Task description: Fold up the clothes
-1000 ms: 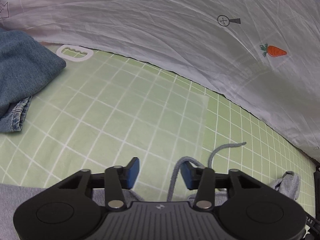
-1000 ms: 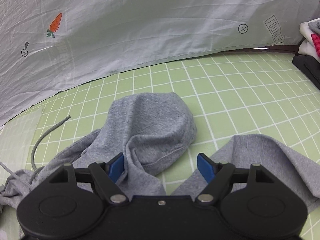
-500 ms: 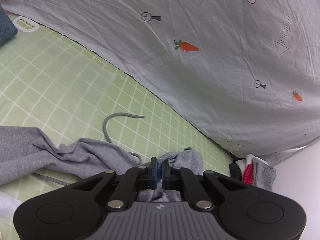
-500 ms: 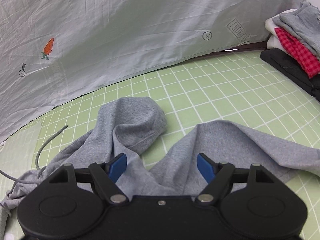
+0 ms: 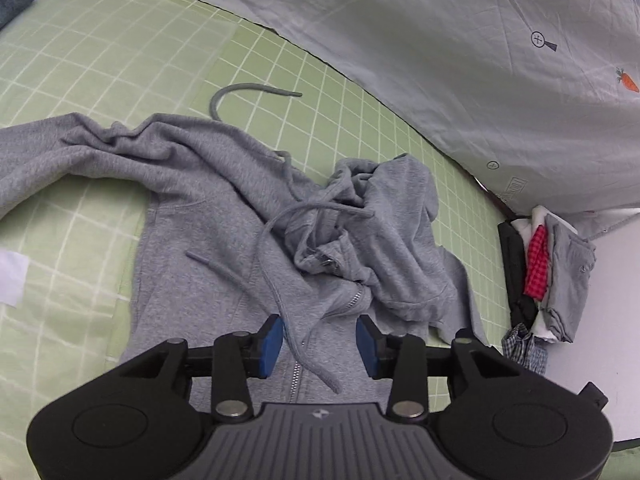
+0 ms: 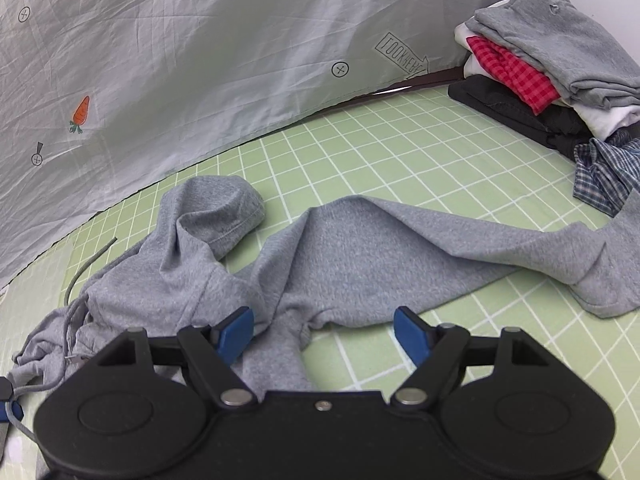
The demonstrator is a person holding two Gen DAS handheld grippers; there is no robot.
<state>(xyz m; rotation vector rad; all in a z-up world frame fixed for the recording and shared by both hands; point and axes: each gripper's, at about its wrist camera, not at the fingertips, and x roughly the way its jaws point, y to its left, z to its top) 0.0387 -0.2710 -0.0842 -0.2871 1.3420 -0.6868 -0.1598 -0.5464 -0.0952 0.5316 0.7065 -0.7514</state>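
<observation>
A grey zip hoodie (image 5: 224, 248) lies crumpled on the green grid mat (image 5: 100, 60), hood bunched at its middle, drawstrings (image 5: 280, 280) loose across the chest. My left gripper (image 5: 319, 344) is open and empty just above the zipper. In the right wrist view the hoodie (image 6: 360, 256) spreads with one sleeve stretched to the right. My right gripper (image 6: 325, 330) is open and empty over the cloth near the armpit. A bit of the left gripper's blue tip (image 6: 8, 404) shows at the left edge.
A stack of folded clothes (image 6: 552, 68) with a red checked piece sits at the far right, a blue plaid shirt (image 6: 604, 172) beside it. A pale printed sheet (image 6: 200, 60) hangs behind the mat. Jeans (image 5: 16, 0) lie at the far left corner.
My left gripper was shut half a second ago and has opened; it has pulled back and risen over the hoodie. My right gripper has drawn back, showing more of the sleeve.
</observation>
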